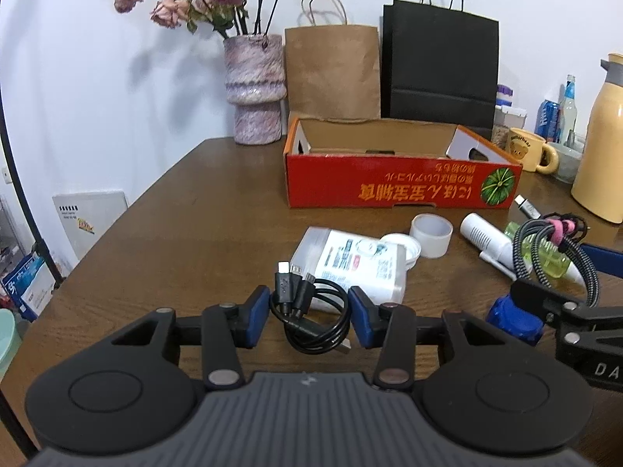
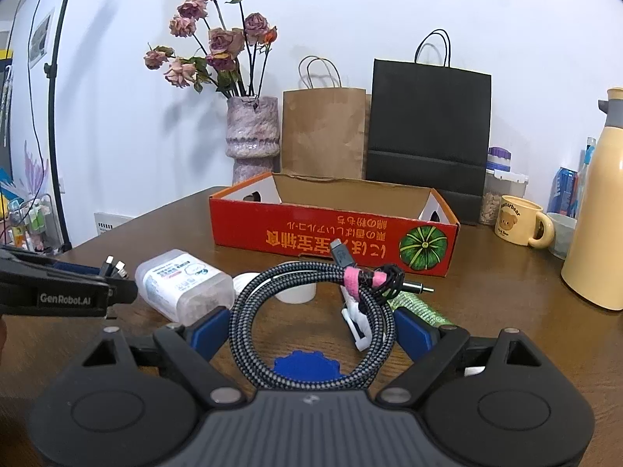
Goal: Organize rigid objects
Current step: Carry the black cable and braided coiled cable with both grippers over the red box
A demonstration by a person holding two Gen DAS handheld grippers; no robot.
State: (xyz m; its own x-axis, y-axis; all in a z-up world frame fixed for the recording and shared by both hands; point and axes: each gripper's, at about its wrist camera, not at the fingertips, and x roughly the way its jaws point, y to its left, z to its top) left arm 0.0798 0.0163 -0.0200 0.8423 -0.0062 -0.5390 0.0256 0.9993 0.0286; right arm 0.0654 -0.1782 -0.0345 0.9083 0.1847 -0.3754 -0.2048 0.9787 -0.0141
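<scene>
Wooden table [image 1: 163,241] near the red box [image 1: 401,183]: our left gripper [image 1: 309,317] clamps a light floppy black cable [image 1: 311,311], our right gripper [image 2: 311,330] grips a springy braided coil [image 2: 311,311] across its loops.

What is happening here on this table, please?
A person holds a gripper in each hand. The left gripper is shut on a coiled black cable; the right gripper grips a braided cable with a pink strap. The red box behind looks empty. A bottle and a tape roll lie on the table.
</scene>
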